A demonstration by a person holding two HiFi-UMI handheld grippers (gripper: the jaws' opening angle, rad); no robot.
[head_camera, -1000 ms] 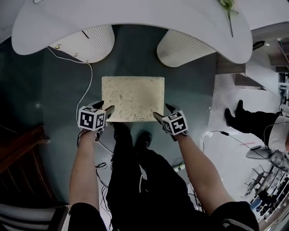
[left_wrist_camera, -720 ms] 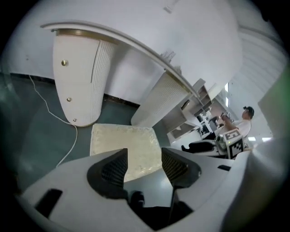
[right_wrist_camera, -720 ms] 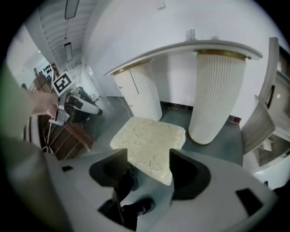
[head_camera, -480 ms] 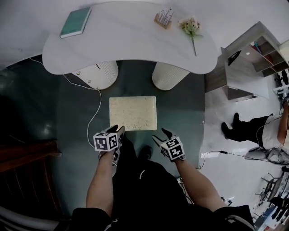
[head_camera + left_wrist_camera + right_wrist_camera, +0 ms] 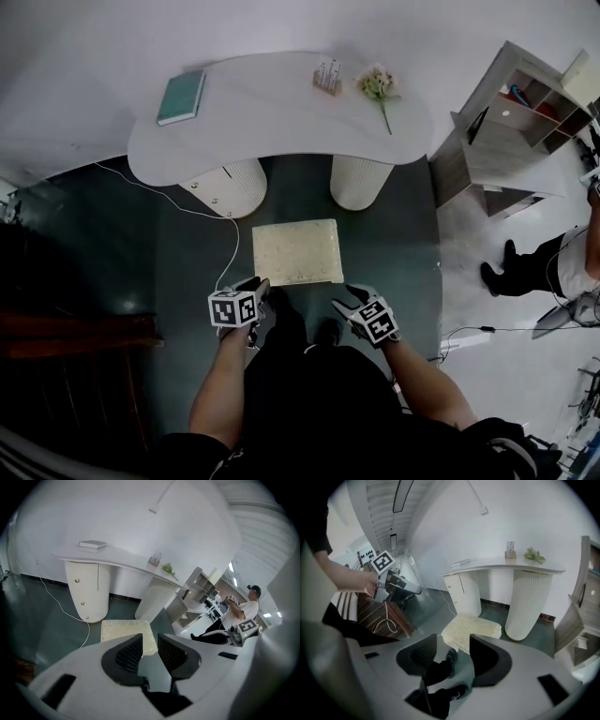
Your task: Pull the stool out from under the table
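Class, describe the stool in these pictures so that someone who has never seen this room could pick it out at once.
Find the white curved table against the wall, standing on two round ribbed pedestals. On the dark green floor just in front of those pedestals sits the stool. It is the only low, square, cream, speckled block; the pedestals behind it are white and round.

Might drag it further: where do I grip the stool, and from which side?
Probably best take the stool by its near edge, at both corners, from your side: its flat rectangular top lies square to you, and the table legs stand close behind its far edge.
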